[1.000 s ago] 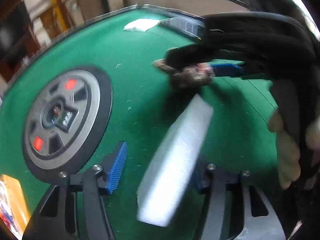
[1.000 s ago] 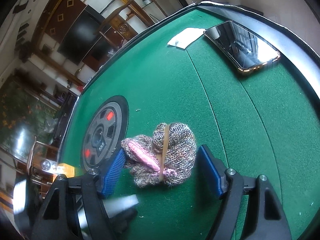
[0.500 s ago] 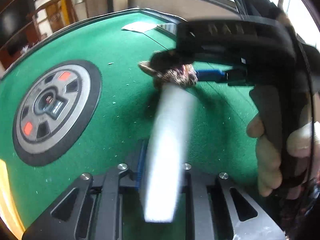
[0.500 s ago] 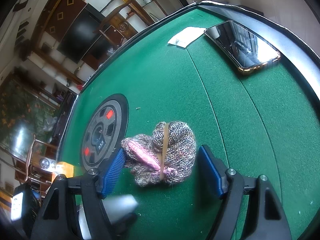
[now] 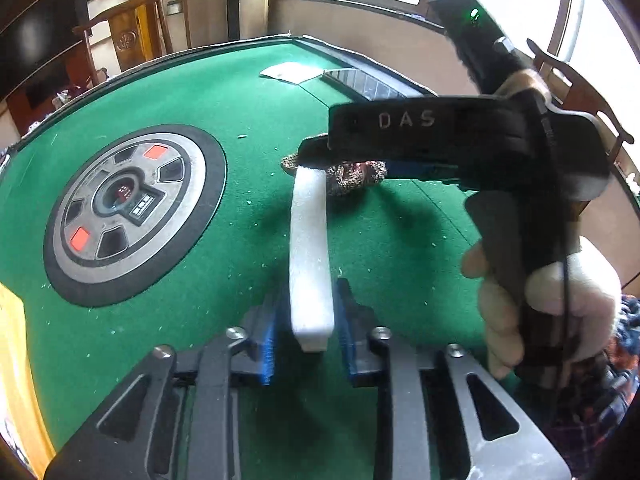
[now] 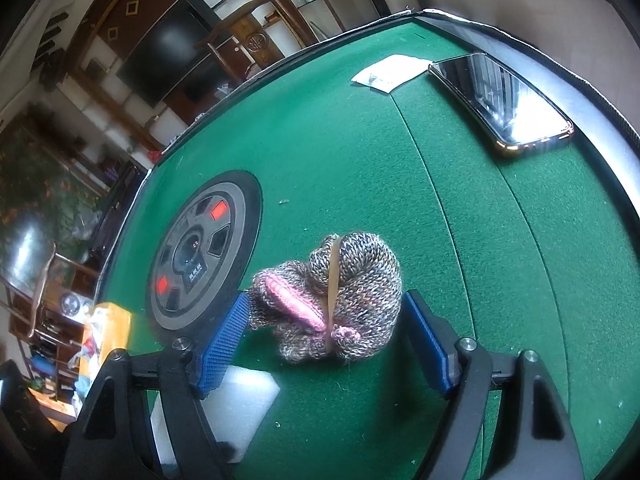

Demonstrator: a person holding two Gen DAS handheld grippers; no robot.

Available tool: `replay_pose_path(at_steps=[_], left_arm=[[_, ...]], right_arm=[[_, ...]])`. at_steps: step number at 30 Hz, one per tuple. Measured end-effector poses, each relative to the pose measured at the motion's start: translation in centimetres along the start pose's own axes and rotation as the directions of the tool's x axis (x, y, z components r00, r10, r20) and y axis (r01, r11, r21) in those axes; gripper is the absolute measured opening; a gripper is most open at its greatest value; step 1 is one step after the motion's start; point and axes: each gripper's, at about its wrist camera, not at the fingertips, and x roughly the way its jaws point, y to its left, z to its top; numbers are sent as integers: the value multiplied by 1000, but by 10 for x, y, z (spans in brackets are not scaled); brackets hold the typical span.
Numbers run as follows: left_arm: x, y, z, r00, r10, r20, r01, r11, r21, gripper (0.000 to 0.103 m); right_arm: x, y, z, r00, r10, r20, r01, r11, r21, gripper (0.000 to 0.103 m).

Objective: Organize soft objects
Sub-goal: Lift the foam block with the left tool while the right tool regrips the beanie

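Observation:
My left gripper (image 5: 306, 334) is shut on a white foam block (image 5: 310, 248), held edge-up above the green felt; its far end reaches toward the knitted bundle (image 5: 352, 174). My right gripper (image 6: 326, 344) is open, its blue pads on either side of the grey-and-pink knitted bundle (image 6: 348, 296), which lies on the felt bound by a tan rubber band. The left pad touches the bundle's edge; the right pad stands slightly apart. The foam block's end shows in the right wrist view (image 6: 240, 400) behind the left finger. The right gripper's body (image 5: 460, 132) crosses the left wrist view.
A round grey-and-black control disc (image 5: 128, 208) with red buttons is set in the table's middle, left of the bundle. A phone (image 6: 504, 100) and a white card (image 6: 386, 72) lie near the far edge. An orange packet (image 6: 106, 328) sits at the left.
My left gripper closed on the foam block, which turned from lying slantwise to edge-up between the pads. The right gripper stayed open around the bundle.

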Motion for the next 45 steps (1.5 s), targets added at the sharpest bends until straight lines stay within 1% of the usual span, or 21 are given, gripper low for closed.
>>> replay_pose_path(at_steps=[4,7,8,9,10,11,20,21,23,24,33,34,35,36,38,40,41,42,43,44,45], left_arm=[[13,-4,4,999,37,1,-37,999,1,27],[22,1,9,999,49,1,-49,998,-39,27],[22,2,9,999,41,-1,-41,998,-55,25],[23,5,8,1000,25,-4,-25,996,-80,15],[21,5,6,1000,20,-2,-20,995,-94,11],[20,7,5,1000,16,-2,-16,995,-101,11],[-37,12,-7,993,-13,120,30,990,-139,12],[-40,13,-8,992,-19,129,37,989,-145,12],[-52,16,-15,989,-30,144,53,985,-162,12],[-58,17,-19,988,-33,149,58,984,-171,12],[-88,47,-53,985,-12,170,57,962,-267,12],[-92,49,-57,985,-13,171,61,958,-278,12],[-95,53,-62,985,-15,171,65,955,-290,12],[-98,56,-67,985,-16,173,68,952,-300,12],[-108,62,-76,983,-11,181,68,948,-311,12],[-116,67,-85,982,-6,189,68,944,-322,12],[-119,70,-90,981,-4,193,69,942,-328,12],[-122,74,-95,980,-2,198,70,938,-339,12],[-124,77,-99,979,-1,202,72,935,-348,12],[-126,81,-102,978,-1,206,76,931,-358,12],[-128,86,-106,977,-1,213,82,925,-371,12]], right_arm=[[0,-1,0,1000,2,-4,-2,1000,5,73],[0,1,-1,1000,-5,-10,5,1000,0,73],[0,1,-1,1000,-8,-12,8,1000,-3,73],[0,1,-1,1000,-11,-13,11,1000,-5,73],[0,2,-2,1000,-14,-13,14,1000,-6,73],[0,3,-2,1000,-18,-14,18,1000,-10,73],[3,16,-8,997,-73,8,74,993,-92,72],[1,19,-9,997,-72,18,74,992,-103,71],[-3,21,-9,997,-74,38,78,990,-116,59],[-4,21,-9,996,-75,46,80,990,-117,56],[-14,22,-11,994,-44,104,54,994,-98,43],[-16,23,-12,993,-40,115,51,994,-96,37],[-17,23,-12,992,-40,122,52,994,-96,26],[-18,24,-13,991,-40,128,53,994,-97,23],[-20,26,-15,989,-35,145,49,994,-96,23],[-21,28,-18,987,-22,161,39,993,-108,23],[-21,28,-19,986,-26,165,45,993,-112,30],[-18,28,-20,985,-47,167,66,991,-114,39],[-15,27,-20,984,-69,167,88,990,-109,62],[-13,26,-20,982,-80,171,98,990,-104,74],[-13,25,-19,981,-80,176,99,990,-101,74]])
